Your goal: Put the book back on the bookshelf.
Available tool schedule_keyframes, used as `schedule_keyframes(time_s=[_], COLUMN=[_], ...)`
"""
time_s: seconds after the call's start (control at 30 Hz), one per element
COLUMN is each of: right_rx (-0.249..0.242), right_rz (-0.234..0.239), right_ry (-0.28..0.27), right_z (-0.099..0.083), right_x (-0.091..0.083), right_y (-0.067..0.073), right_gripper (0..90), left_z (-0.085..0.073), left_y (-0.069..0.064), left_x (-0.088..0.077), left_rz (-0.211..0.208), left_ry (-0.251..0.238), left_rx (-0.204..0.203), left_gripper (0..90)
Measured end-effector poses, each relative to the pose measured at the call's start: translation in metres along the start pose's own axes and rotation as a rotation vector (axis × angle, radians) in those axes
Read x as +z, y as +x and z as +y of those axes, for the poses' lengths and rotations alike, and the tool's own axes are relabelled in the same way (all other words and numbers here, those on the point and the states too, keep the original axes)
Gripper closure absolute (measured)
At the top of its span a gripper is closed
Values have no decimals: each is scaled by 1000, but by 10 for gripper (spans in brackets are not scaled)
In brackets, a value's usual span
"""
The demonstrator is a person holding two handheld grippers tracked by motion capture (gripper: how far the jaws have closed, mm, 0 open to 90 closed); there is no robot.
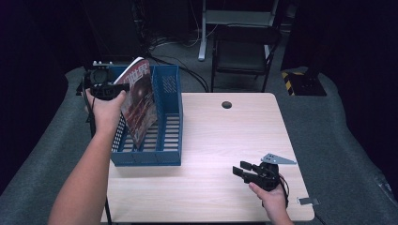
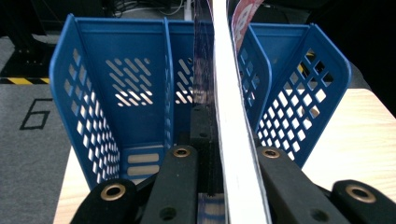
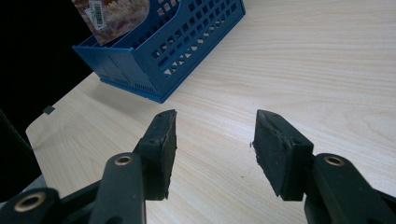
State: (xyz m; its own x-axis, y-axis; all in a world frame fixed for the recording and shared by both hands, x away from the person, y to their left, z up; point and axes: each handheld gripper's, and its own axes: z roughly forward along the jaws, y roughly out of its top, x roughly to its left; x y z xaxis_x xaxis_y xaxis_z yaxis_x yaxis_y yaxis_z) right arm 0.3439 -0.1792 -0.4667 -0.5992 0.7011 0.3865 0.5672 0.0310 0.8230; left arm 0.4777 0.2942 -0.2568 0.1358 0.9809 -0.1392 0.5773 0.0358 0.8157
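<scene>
left tool (image 1: 109,89) clamped on magazine (image 1: 139,101), magazine tilted in blue rack (image 1: 170,117), right tool (image 1: 247,171) open, empty, over table (image 1: 220,136)

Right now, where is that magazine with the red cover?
In the high view, the magazine is at the table's left side, standing tilted in the blue file rack. The left tool is clamped on its upper edge.

The left part of the tabletop (image 1: 220,136) is taken up by the blue file rack (image 1: 166,117) — one slot blocked by a tilted magazine (image 1: 138,101). The other slots, and the wood right of the rack, are left open.
</scene>
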Motion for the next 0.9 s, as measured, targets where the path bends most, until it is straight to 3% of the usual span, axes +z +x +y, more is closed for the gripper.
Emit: schedule_keyframes(time_s=[0.9], right_rx=[-1], right_rz=[1], right_ry=[1], right_z=[0], right_x=[0], right_y=[0], right_gripper=[486], left_z=[-26], left_y=[-1], left_x=[36], left_rz=[4], left_ry=[69], left_rx=[4], left_gripper=[838])
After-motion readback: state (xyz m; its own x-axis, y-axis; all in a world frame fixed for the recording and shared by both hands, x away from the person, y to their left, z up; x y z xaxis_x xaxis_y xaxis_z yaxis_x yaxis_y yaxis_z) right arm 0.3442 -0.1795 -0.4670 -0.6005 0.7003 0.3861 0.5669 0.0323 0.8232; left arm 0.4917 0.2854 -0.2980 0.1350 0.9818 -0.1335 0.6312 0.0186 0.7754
